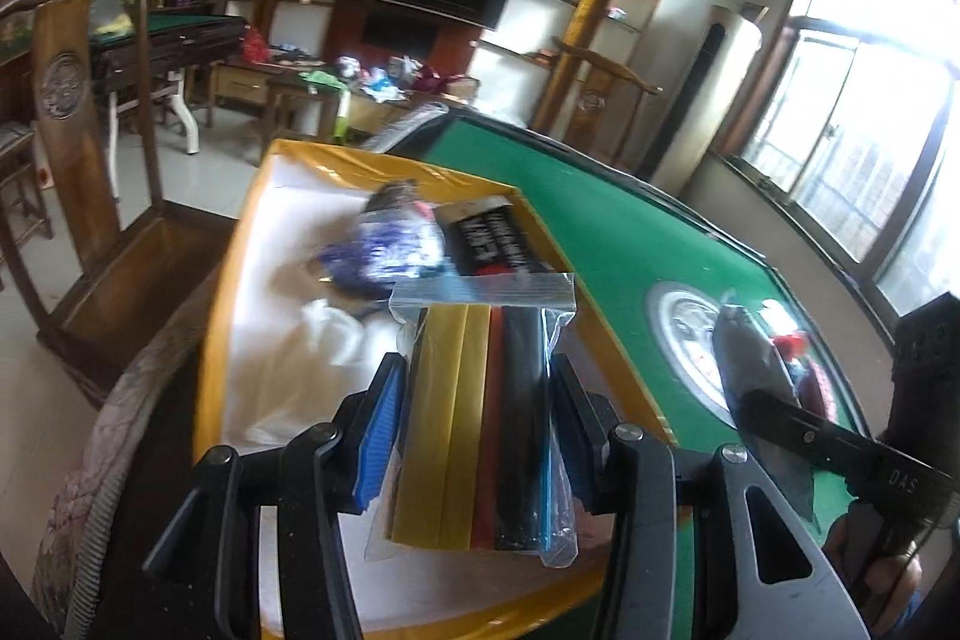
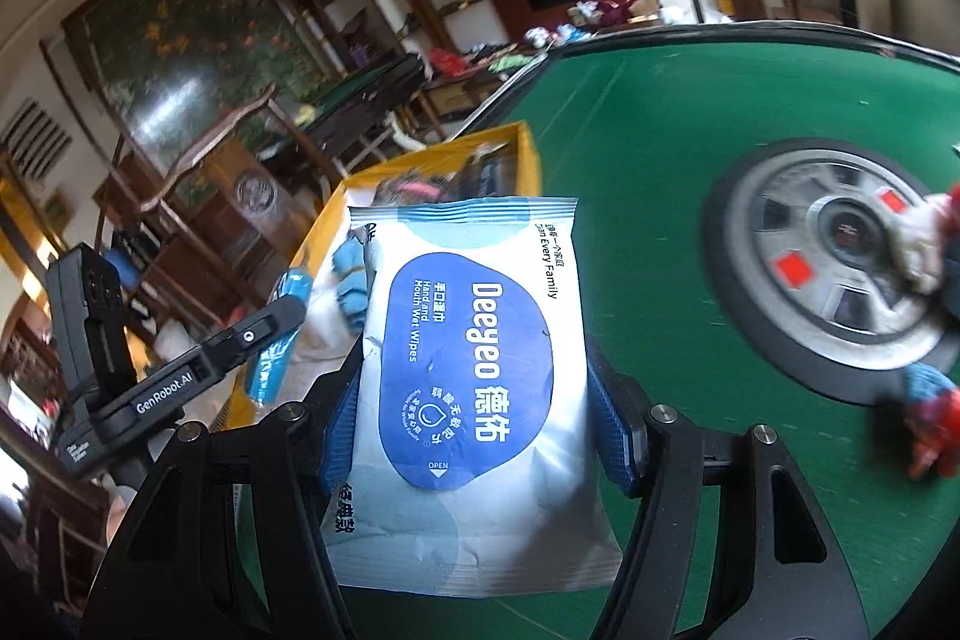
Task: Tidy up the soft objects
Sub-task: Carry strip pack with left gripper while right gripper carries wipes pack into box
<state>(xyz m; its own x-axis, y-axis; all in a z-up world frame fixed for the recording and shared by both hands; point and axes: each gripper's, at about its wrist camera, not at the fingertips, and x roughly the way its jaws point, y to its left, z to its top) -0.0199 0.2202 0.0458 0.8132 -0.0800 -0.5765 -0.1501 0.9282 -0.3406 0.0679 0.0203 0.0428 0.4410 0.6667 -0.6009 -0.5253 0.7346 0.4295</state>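
My left claw [image 1: 474, 418] clamps a clear zip bag [image 1: 480, 412] of yellow, red and black strips, low centre, over the yellow box [image 1: 240, 244]. My right claw [image 2: 474, 394] clamps a white-and-blue wet-wipes pack [image 2: 474, 388], centre frame, above the green table [image 2: 660, 160].

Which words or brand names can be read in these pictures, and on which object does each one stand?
"Deeyeo": wet wipes pack, held in the right gripper.
"Hand and Mouth Wet Wipes": same pack.
"OPEN": same pack, near its lower end.
"Every Family": same pack, along its right edge.
"GenRobot.AI": left gripper, on its side.
Black packet in the yellow box: white print, too blurred to read.
Zip bag: no text seen.
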